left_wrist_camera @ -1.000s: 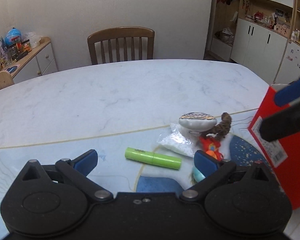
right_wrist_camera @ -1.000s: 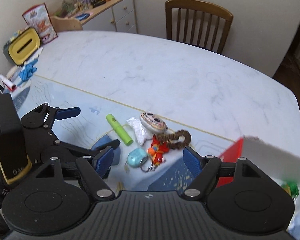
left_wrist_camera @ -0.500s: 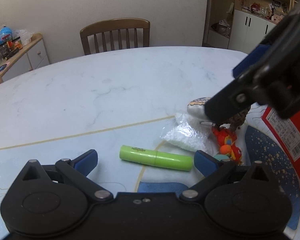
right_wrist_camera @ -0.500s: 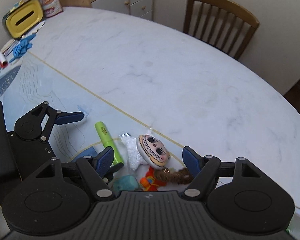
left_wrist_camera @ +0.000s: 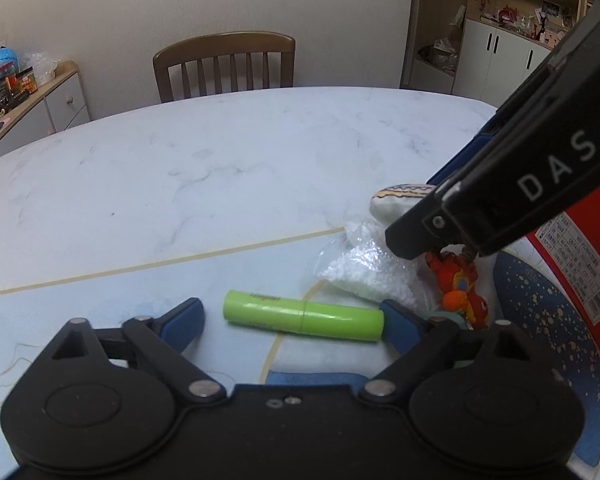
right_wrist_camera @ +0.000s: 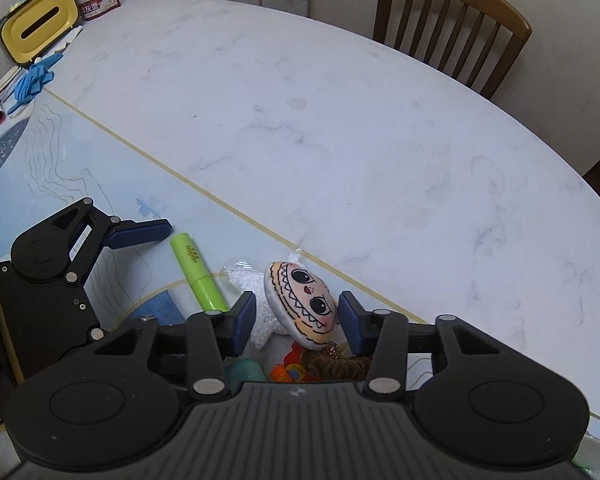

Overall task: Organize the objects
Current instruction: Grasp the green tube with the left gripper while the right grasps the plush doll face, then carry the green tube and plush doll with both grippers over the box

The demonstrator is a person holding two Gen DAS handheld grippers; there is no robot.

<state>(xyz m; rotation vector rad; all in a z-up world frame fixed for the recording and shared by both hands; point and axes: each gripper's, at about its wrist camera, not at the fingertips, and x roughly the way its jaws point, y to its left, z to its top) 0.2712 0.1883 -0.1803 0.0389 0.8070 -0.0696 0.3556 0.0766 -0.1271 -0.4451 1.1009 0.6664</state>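
Green highlighter (left_wrist_camera: 303,319) lies flat on the pale blue mat (left_wrist_camera: 100,292) of the marble table (right_wrist_camera: 340,128), between the spread blue fingertips of the left gripper (left_wrist_camera: 294,320), nearer than it was half a second ago; its right end looks to be just beside the right fingertip, though contact cannot be told. Since then the right gripper (right_wrist_camera: 298,316) has come lower over the pile, and its jaws have narrowed from wide to a moderate gap that brackets the painted face cushion (right_wrist_camera: 302,304). Neither pad clearly touches the cushion.

Beside the highlighter, toward the right gripper, lie a clear bag of white beads (left_wrist_camera: 366,268), an orange toy (left_wrist_camera: 460,292), a teal object (right_wrist_camera: 242,372) and a brown scrunchie (right_wrist_camera: 336,364), all crowded together under and just behind the right gripper. A red box (left_wrist_camera: 580,264) stands close on the far right in the left view. To the left of the highlighter the mat is open, and beyond the mat's gold edge the tabletop runs bare to the wooden chair (left_wrist_camera: 224,66). A yellow tissue box (right_wrist_camera: 36,28) and blue gloves (right_wrist_camera: 32,80) sit well apart at the table's far left edge.

The left gripper is open wide and holds nothing.
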